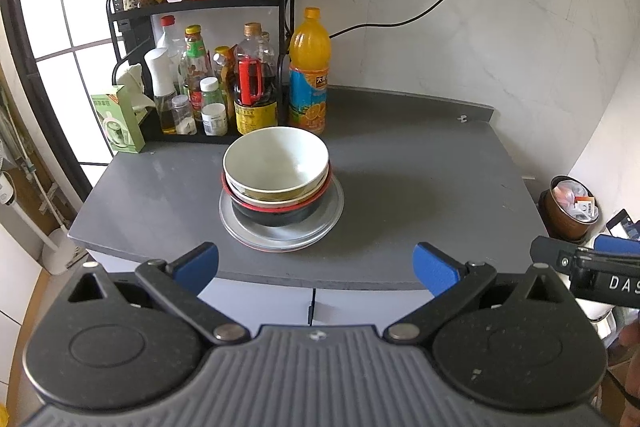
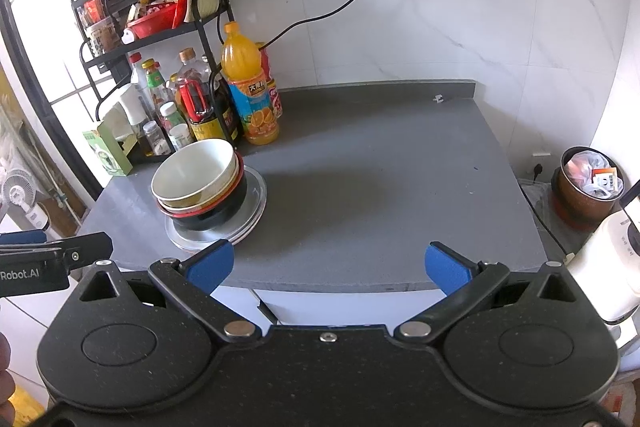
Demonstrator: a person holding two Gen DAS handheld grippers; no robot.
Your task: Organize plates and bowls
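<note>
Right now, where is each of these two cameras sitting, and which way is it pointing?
Left wrist: sits on the left gripper, facing the bowls on plates; its open blue fingers show, with the right gripper at the right edge.
Right wrist: sits on the right gripper, facing the counter; its open fingers show, with the left gripper at the left edge.
Both share bowls, orange bottle, rack.

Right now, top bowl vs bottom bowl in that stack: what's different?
The top bowl is white inside with an olive outer band; the bottom bowl is black with a red rim. The top bowl's inside is fully open to view; the bottom bowl's is hidden by the bowls nested in it. The top bowl rests on another bowl; the bottom bowl sits directly on the plates. Both stand upright, and neither is gripped.
</note>
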